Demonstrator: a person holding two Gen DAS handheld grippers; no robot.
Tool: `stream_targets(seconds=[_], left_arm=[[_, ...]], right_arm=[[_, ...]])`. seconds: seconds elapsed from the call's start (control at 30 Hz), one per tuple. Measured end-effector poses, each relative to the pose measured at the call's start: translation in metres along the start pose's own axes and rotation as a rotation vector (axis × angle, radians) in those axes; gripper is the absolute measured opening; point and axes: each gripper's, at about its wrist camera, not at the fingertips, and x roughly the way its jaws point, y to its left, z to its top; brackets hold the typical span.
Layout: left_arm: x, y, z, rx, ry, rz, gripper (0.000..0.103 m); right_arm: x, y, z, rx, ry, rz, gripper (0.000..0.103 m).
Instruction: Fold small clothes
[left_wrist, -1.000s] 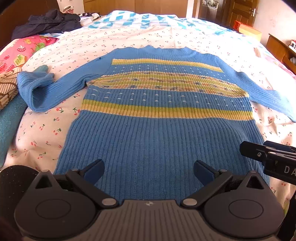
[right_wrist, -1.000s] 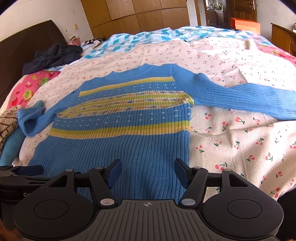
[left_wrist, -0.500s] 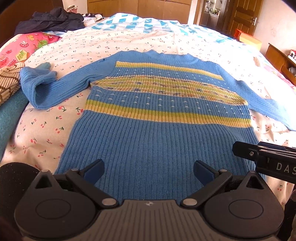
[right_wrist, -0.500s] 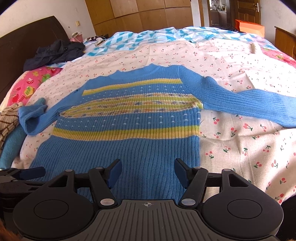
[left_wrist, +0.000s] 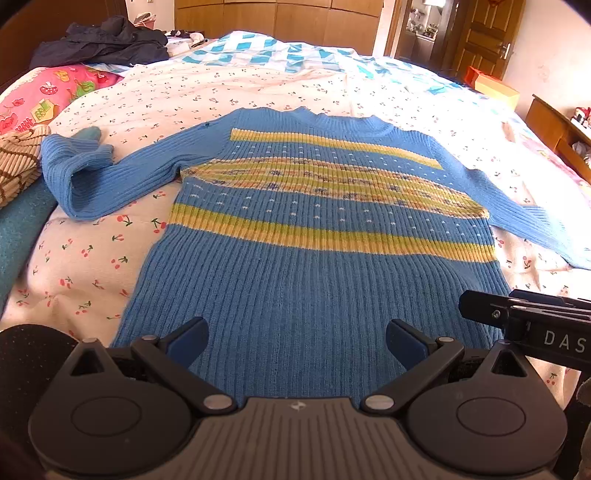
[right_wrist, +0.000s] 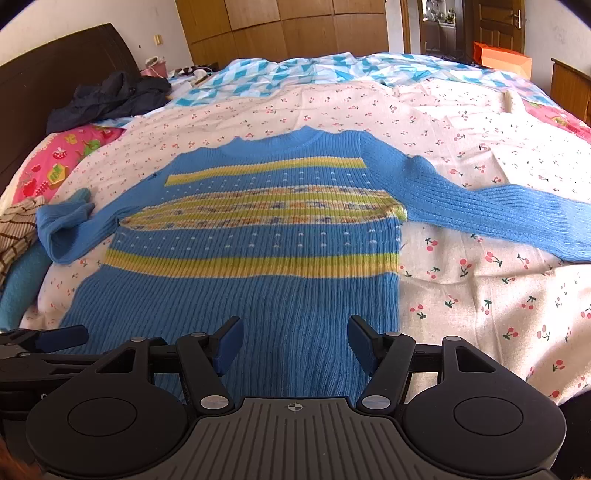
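A bed (right_wrist: 480, 295) with a cherry-print sheet carries a blue striped sweater (left_wrist: 314, 258) spread flat near its front edge, both sleeves out. A dark jacket (right_wrist: 107, 98) and a pink pillow (left_wrist: 44, 99) lie at the far left corner. The left gripper (left_wrist: 295, 341) and right gripper (right_wrist: 293, 341) hover over the hem, fingers apart, holding nothing.

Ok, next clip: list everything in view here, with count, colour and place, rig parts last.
sweater: 1, blue with yellow stripes, flat mid-bed, sleeves spread
cherry sheet: 1, pale pink, under sweater
checked blanket: 1, blue-white, far bed
dark clothes: 1 heap, navy, far left
pillow: 1, pink, left
striped knit: 1, beige-brown, left edge
teal cloth: 1, left edge
left gripper: black, jaws open above hem
right gripper: black, jaws open above hem
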Motion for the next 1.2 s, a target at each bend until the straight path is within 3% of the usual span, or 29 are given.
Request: stream_targets(seconds=[0.3,0.67,0.8,1.0,1.2], left_arm=[[-0.001,-0.002,0.0,0.006,-0.002,-0.003,0.103],[-0.006,-0.006,0.0,0.024,-0.028,-0.019,0.103],[-0.013,-0.02,0.002,0.1,-0.066,-0.036,0.103],[-0.016,-0.062,0.02,0.247,-0.105,-0.094,0.103],[-0.01,-0.117,0.043,0.329,-0.129,-0.155,0.103]], right_arm=[[0.0,-0.001,-0.002,0.004,0.01,0.006,0.061],[-0.003,-0.003,-0.002,0.006,0.003,0.055,0.048],[-0.009,-0.013,0.002,0.032,-0.029,0.053,0.048],[-0.03,-0.059,0.012,0.159,-0.133,-0.002,0.048],[-0.045,-0.15,0.015,0.404,-0.209,-0.088,0.048]])
